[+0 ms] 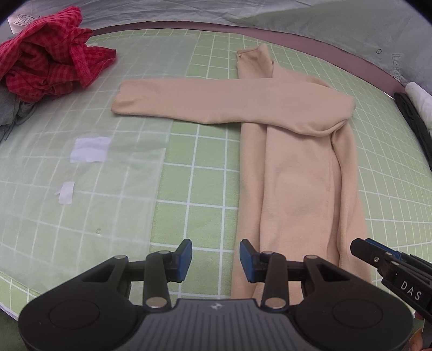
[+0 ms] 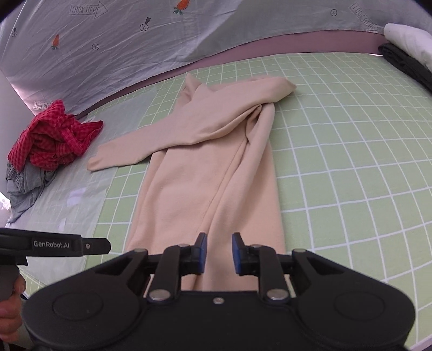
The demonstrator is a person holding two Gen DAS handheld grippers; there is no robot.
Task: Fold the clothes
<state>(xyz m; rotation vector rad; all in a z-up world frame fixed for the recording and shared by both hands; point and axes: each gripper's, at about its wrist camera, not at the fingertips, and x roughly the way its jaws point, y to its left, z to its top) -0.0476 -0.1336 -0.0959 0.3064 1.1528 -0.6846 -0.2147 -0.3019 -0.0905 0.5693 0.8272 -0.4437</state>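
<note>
One beige garment (image 2: 205, 172) lies near me, with one red garment (image 1: 48, 51) and one grey one (image 2: 25, 183) far left. My left gripper (image 1: 216, 260) is partly open and empty; my right gripper (image 2: 219, 253) is slightly apart over the beige hem, gripping nothing.

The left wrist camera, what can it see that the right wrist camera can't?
Only the left wrist view shows the left gripper from behind, jaws apart over the green checked mat, with nothing between them, and two white paper scraps.

Only the right wrist view shows the right gripper, jaws apart above the garment's near end, little carrot prints on the grey sheet, and a hand at the bottom left corner.

Both show the beige garment with one sleeve folded across, the red checked cloth and the grey cloth.
</note>
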